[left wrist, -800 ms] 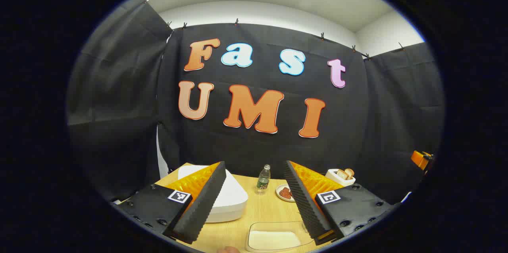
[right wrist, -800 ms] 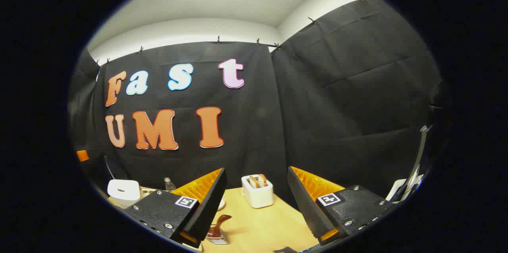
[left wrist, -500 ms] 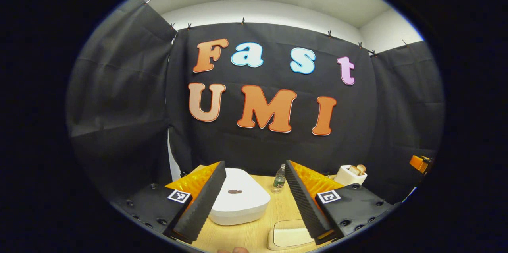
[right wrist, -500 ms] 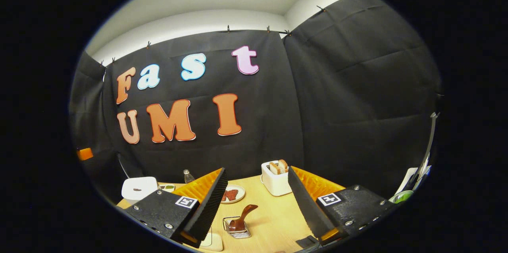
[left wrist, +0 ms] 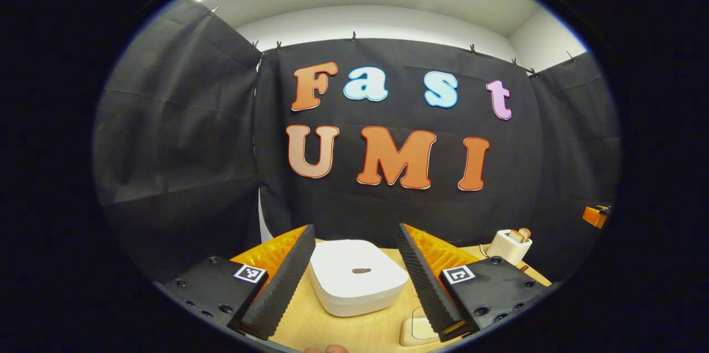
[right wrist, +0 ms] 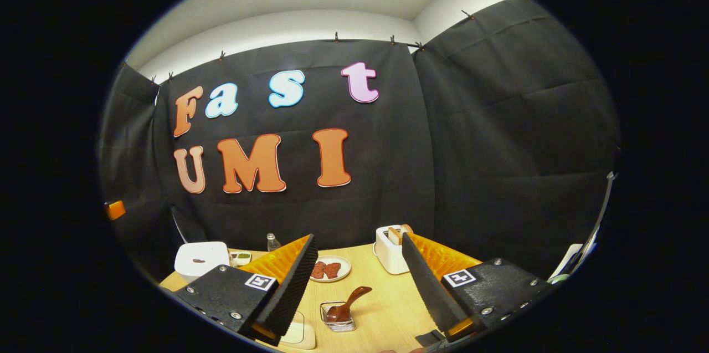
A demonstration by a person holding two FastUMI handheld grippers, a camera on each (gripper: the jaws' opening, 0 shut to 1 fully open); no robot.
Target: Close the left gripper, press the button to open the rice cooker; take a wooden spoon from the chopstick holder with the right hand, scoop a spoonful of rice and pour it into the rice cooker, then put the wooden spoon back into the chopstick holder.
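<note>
Two tools hang spread apart over my wooden surface [left wrist: 354,333], neither gripping anything. Through the left gripper view, my left tool [left wrist: 354,281] frames the white rice cooker [left wrist: 357,278], lid down, its dark button [left wrist: 361,271] facing up; a pale rice container [left wrist: 415,332] peeks beside one finger, and a toaster [left wrist: 508,245] sits far right. From the right gripper view, my right tool [right wrist: 360,281] hovers above the wire chopstick holder [right wrist: 338,317], the wooden spoon [right wrist: 346,306] leaning inside it. That view adds a plate [right wrist: 330,269] of reddish food, a bottle [right wrist: 272,242], and the cooker far left.
</note>
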